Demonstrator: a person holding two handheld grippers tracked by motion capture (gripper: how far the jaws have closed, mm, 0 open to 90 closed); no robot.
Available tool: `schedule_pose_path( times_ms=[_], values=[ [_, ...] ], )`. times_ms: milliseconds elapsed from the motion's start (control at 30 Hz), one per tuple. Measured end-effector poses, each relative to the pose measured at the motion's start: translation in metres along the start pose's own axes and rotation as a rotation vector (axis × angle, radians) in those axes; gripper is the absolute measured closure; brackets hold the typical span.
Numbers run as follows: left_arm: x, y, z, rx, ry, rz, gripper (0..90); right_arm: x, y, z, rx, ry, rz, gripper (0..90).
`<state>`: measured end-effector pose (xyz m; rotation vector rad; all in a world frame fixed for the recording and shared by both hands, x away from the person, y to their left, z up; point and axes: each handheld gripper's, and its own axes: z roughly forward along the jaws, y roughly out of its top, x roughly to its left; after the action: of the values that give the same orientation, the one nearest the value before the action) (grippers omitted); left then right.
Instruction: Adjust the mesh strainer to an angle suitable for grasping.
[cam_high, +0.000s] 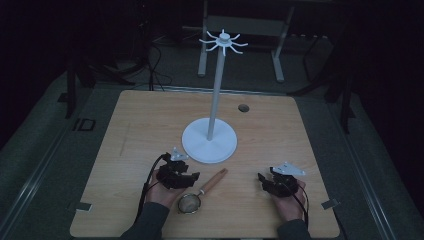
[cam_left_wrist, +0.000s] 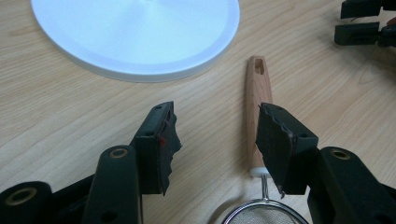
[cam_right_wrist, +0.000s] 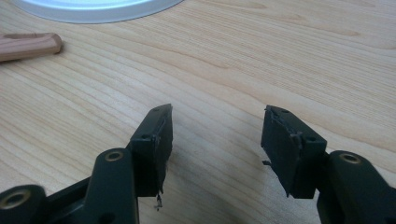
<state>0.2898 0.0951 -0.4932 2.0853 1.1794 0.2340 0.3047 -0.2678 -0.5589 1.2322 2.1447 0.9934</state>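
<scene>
My left gripper (cam_high: 192, 176) hovers low over the tabletop (cam_high: 140, 130), its jaws spread apart with nothing between them. The strainer (cam_high: 200, 192) lies flat on the wood just beside it: the wooden handle (cam_left_wrist: 258, 107) points toward the white round base (cam_left_wrist: 140, 32) of the stand, and the wire-mesh bowl (cam_left_wrist: 261, 215) sits at the near end, close to my wrist. In my left gripper view the handle runs along the inner side of one jaw, partly hidden behind it; I cannot tell whether that jaw touches it.

My right gripper (cam_high: 265, 181) rests farther along the near edge, well apart from the strainer, jaws released and wide over bare wood. The tip of the handle shows at the far edge of my right gripper view.

The stand (cam_high: 216, 85) rises from its base between my two hands, farther back, topped by a ring of hooks (cam_high: 223, 41).
</scene>
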Motion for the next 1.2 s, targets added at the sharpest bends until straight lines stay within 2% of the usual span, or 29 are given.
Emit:
schedule_pose_path(
  times_ms=[733, 1200],
  values=[
    [-0.011, 0.012, 0.015, 0.124, -0.020, 0.056, 48.8, 0.000, 0.000, 0.000, -0.001, 0.001, 0.003, 43.1],
    [-0.018, 0.017, 0.023, 0.170, -0.019, 0.080, 49.5, -0.001, 0.000, 0.000, -0.002, 0.001, 0.008, 42.6]
  ],
)
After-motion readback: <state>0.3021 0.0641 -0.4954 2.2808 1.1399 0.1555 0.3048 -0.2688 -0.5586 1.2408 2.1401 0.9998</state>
